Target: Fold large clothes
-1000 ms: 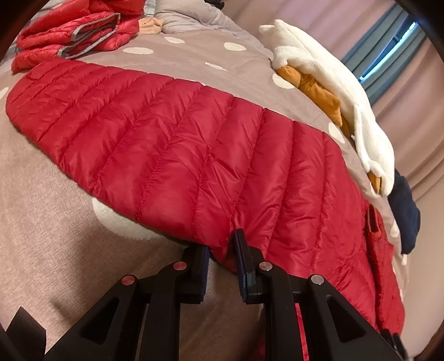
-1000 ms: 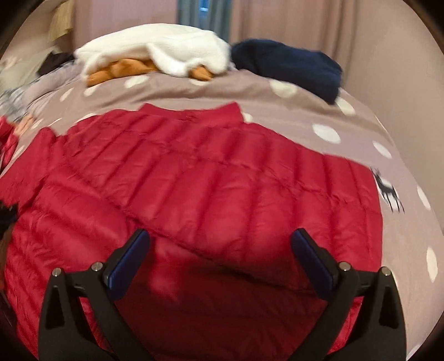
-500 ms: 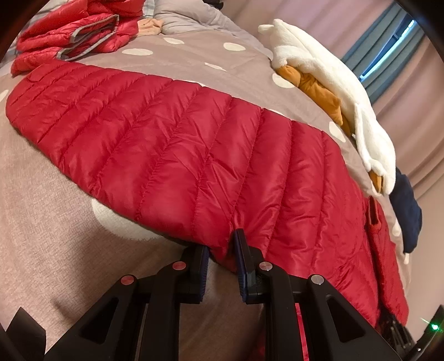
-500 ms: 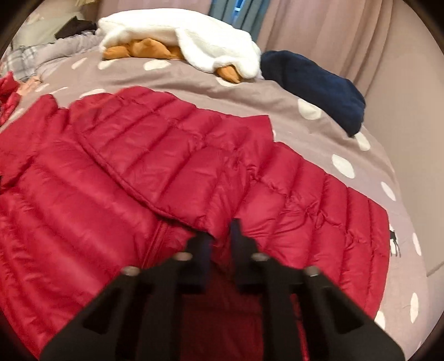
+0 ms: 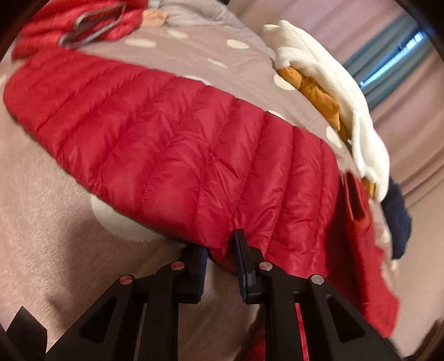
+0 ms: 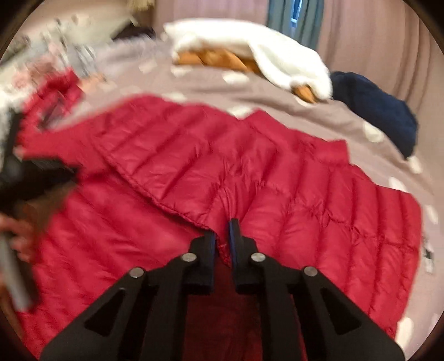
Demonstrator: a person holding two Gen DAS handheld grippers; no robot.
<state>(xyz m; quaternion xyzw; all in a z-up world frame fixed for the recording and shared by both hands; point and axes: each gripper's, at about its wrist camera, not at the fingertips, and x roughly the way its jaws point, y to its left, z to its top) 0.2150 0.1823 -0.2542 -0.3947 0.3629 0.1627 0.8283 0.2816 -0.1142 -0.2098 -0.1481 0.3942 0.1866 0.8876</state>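
Across the grey-brown bed cover with pale dots a red quilted down jacket is spread, one panel folded over its body. Its near edge is pinched between the left tongs, while a fold at the panel's hem is clenched by the right tongs — both sets are nearly closed on fabric. Beyond the jacket lie a white fleece garment with an orange lining, a navy garment and another red jacket with grey trim.
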